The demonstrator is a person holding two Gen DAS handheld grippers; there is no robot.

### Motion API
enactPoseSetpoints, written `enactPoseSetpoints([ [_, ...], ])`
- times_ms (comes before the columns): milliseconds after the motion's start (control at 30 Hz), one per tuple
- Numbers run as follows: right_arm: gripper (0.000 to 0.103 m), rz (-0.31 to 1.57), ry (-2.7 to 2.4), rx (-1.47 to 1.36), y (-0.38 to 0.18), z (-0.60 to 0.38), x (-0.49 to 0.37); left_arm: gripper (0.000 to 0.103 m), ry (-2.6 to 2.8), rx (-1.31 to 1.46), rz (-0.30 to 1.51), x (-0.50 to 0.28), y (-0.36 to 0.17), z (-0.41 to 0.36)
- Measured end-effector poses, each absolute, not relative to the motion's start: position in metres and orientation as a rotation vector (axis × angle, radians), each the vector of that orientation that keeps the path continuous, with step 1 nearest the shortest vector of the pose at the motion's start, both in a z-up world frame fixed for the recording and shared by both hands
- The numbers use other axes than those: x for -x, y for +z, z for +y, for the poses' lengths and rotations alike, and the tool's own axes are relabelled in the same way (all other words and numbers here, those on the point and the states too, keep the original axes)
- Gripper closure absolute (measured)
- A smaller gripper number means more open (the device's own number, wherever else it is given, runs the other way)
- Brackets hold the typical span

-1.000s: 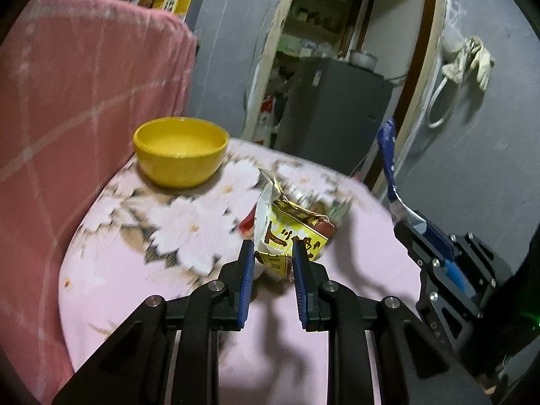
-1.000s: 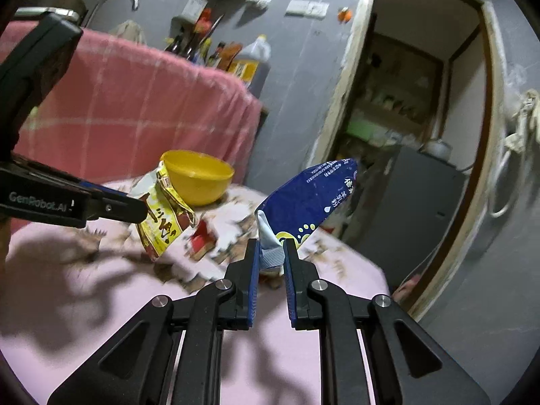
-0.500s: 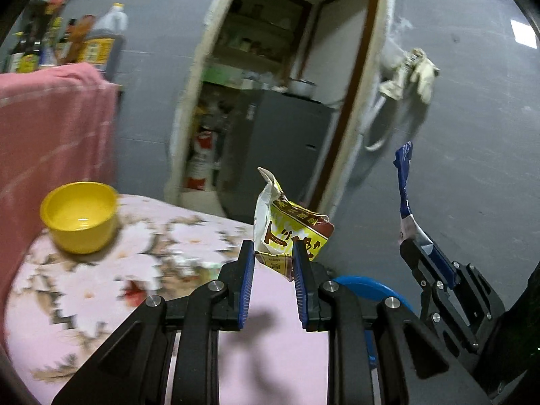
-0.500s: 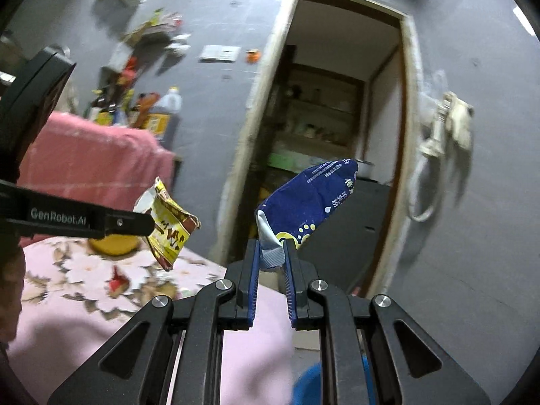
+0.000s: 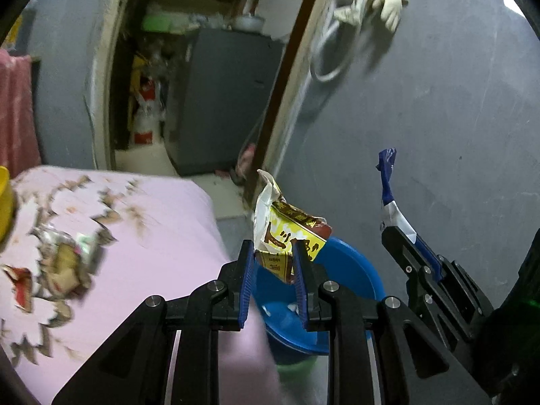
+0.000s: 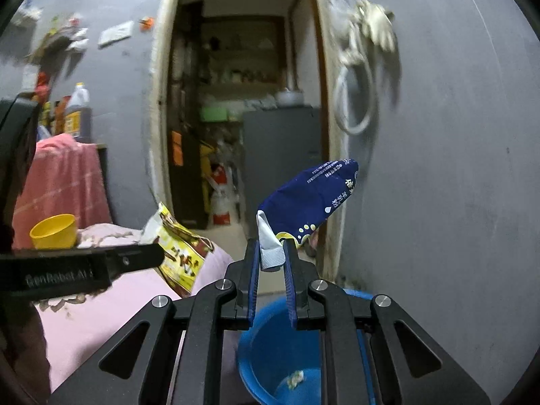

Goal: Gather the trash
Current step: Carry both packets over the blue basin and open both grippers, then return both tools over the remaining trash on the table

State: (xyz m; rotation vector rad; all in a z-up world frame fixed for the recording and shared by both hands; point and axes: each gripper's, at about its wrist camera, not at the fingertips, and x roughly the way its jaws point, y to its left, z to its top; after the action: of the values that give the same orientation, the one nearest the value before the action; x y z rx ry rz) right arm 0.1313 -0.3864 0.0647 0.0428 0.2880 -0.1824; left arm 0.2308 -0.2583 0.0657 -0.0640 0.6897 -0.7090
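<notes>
My left gripper (image 5: 273, 253) is shut on a crumpled yellow snack wrapper (image 5: 287, 233) and holds it above the near rim of a blue bucket (image 5: 351, 270) on the floor. My right gripper (image 6: 271, 246) is shut on a blue snack bag (image 6: 310, 202) and holds it above the same bucket (image 6: 270, 347), which has small scraps inside. The yellow wrapper also shows in the right wrist view (image 6: 182, 249), and the right gripper with the blue bag shows in the left wrist view (image 5: 391, 209).
A table with a pink floral cloth (image 5: 141, 236) lies to the left, with more wrappers (image 5: 64, 256) and a yellow bowl (image 6: 54, 231) on it. A grey wall (image 5: 438, 118) stands close on the right. An open doorway (image 6: 243, 118) lies straight beyond.
Both grippers have swung right, away from the table, with their wrappers. The blue bucket has come into view below them and the bowl has slid to the far left.
</notes>
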Motion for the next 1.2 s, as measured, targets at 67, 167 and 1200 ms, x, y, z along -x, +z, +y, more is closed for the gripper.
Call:
enactPoseSetpoints([
  [67, 0.091, 0.317, -0.191, -0.079, 0.061, -0.397, -0.133, 0.084, -0.716, 0.056, 0.743, -0.239, 0.057, -0.272],
  [167, 0.091, 0.369, -0.201, -0.145, 0.053, -0.412, -0.137, 0.084, -0.717, 0.038, 0.782, -0.245, 0.044, -0.286],
  [1200, 0.054, 0.494, -0.277, -0.263, 0.033, -0.450, -0.147, 0.062, -0.657, 0.026, 0.791, -0.256, 0.016, -0.289],
])
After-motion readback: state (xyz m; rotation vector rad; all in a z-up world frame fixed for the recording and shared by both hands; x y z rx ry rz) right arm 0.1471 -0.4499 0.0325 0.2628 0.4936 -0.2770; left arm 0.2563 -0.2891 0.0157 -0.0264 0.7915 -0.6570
